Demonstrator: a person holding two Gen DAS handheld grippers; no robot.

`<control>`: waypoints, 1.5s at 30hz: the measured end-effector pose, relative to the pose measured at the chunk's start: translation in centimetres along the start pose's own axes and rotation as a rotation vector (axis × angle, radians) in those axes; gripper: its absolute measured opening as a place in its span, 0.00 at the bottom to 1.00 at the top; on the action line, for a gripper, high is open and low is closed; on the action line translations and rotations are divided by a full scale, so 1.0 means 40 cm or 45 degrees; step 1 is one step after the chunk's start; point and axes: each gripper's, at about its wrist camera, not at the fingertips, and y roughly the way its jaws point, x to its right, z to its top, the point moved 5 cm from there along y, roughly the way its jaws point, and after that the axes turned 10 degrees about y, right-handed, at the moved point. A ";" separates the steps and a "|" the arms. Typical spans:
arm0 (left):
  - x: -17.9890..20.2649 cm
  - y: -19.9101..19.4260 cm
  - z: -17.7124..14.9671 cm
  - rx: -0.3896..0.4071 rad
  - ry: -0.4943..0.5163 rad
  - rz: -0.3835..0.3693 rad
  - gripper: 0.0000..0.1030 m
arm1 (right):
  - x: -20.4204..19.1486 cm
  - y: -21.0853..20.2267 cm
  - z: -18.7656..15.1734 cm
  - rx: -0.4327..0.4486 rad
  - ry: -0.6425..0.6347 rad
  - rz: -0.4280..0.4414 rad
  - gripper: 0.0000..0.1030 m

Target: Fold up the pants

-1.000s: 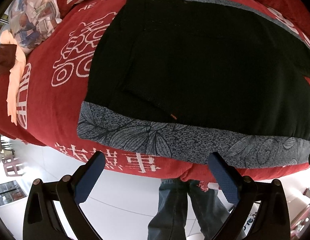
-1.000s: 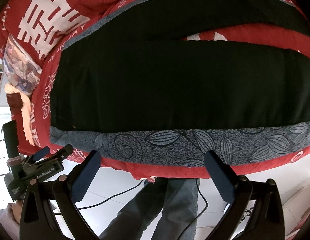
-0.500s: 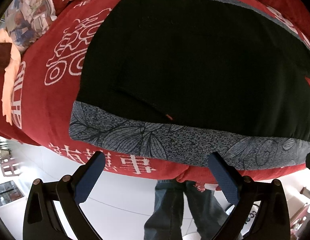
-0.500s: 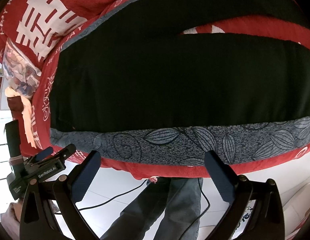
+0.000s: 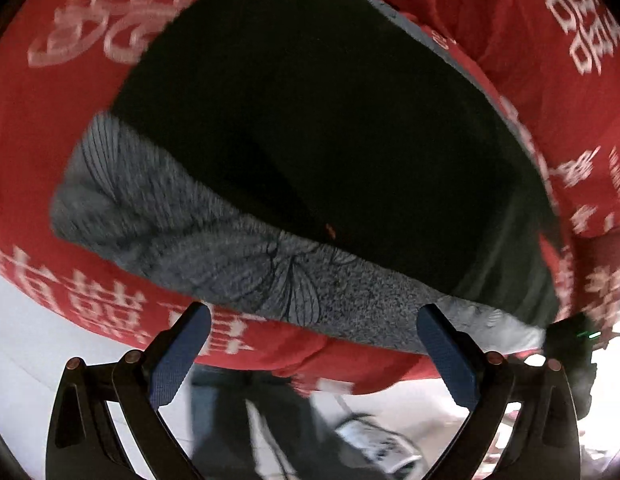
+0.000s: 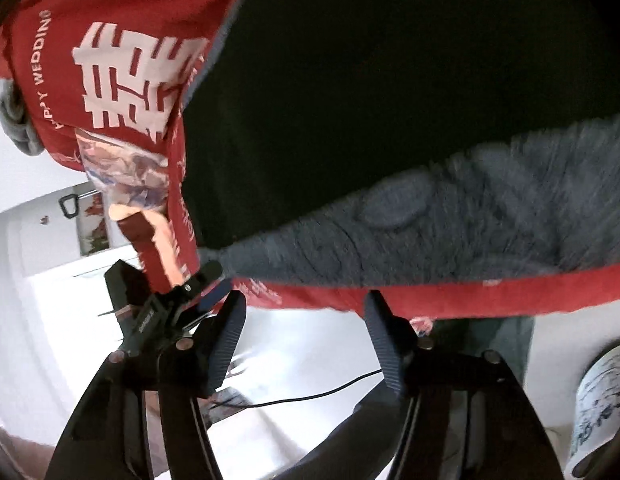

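Observation:
Black pants [image 5: 330,128] with a grey leaf-patterned side band [image 5: 238,256] lie flat on a red bedspread [image 5: 62,132]. They also show in the right wrist view [image 6: 390,80], with the grey band [image 6: 450,224] along their near edge. My left gripper [image 5: 314,348] is open and empty, just below the band at the bed's edge. My right gripper [image 6: 306,336] is open and empty, narrower than before, just below the band near the pants' corner. The left gripper also shows in the right wrist view [image 6: 170,312].
The red bedspread [image 6: 122,52] carries white characters. A patterned pillow [image 6: 122,172] and a peach and maroon cloth [image 6: 150,232] lie at the bed's left end. White floor, a black cable [image 6: 310,396] and the person's jeans [image 5: 238,412] are below.
Both grippers have swung sideways and closer to the pants' band; the views are blurred and tilted. My right gripper's jaws have narrowed. The left jaws are unchanged.

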 end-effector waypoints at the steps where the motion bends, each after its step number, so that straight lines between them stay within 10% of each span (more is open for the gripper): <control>1: -0.002 0.008 0.000 0.003 -0.022 -0.028 1.00 | 0.012 0.011 -0.003 -0.003 0.004 0.005 0.63; 12: 0.045 -0.002 0.069 0.139 -0.118 -0.144 1.00 | 0.012 -0.008 0.034 0.096 0.063 0.221 0.63; 16: 0.027 0.016 0.071 0.077 -0.156 -0.083 0.53 | 0.016 0.002 0.046 0.095 0.092 0.204 0.61; 17: 0.016 0.024 0.066 0.043 -0.179 -0.086 0.32 | 0.020 0.004 0.048 0.096 0.111 0.199 0.50; 19: 0.001 0.018 0.063 0.031 -0.191 -0.099 0.23 | 0.042 -0.003 0.053 0.110 0.191 0.191 0.09; 20: 0.003 0.011 0.065 0.031 -0.185 -0.087 0.21 | 0.045 -0.008 0.055 0.122 0.214 0.188 0.08; 34: 0.269 -0.208 0.362 0.260 0.160 -0.009 0.21 | -0.346 -0.245 0.243 0.288 -0.292 0.075 0.05; 40: 0.290 -0.134 0.579 0.323 0.256 0.104 0.22 | -0.447 -0.219 0.453 0.303 -0.375 -0.025 0.05; 45: 0.226 -0.027 0.692 0.322 0.265 0.206 0.42 | -0.463 -0.142 0.585 0.342 -0.391 -0.090 0.05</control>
